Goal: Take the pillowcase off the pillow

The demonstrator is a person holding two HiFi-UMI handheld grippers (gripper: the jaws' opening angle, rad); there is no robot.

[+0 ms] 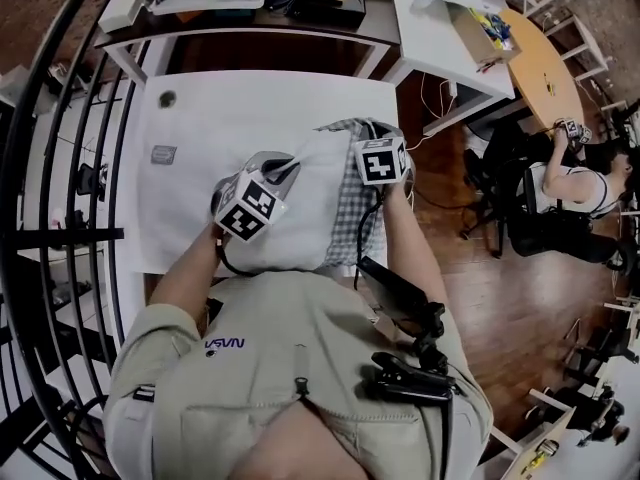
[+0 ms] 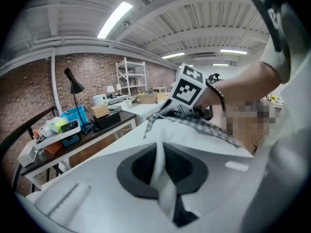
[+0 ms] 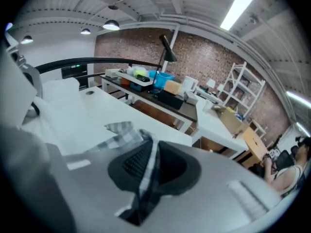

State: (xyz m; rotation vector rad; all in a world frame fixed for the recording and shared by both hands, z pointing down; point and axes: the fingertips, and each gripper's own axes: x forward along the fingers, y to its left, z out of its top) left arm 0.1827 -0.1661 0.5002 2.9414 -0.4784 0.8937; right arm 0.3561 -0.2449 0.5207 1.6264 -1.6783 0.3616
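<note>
A white pillow [image 1: 305,213] lies on the white table [image 1: 210,118], close in front of me. The grey-checked pillowcase [image 1: 352,208] covers its right side and far end. My left gripper [image 1: 283,171] is shut on a fold of the pillow's white cloth [image 2: 163,178] near the pillow's left edge. My right gripper [image 1: 372,131] is shut on a strip of the checked pillowcase [image 3: 147,171] at the far right corner. The left gripper view shows the right gripper's marker cube [image 2: 187,89] just beyond the checked hem [image 2: 194,122]. The two grippers are about a hand's width apart.
On the table's left part lie a small dark round thing [image 1: 166,98] and a grey tag [image 1: 163,154]. A cluttered dark desk [image 1: 250,8] stands behind the table. A black railing [image 1: 50,168] runs along the left. A seated person [image 1: 570,183] is far right.
</note>
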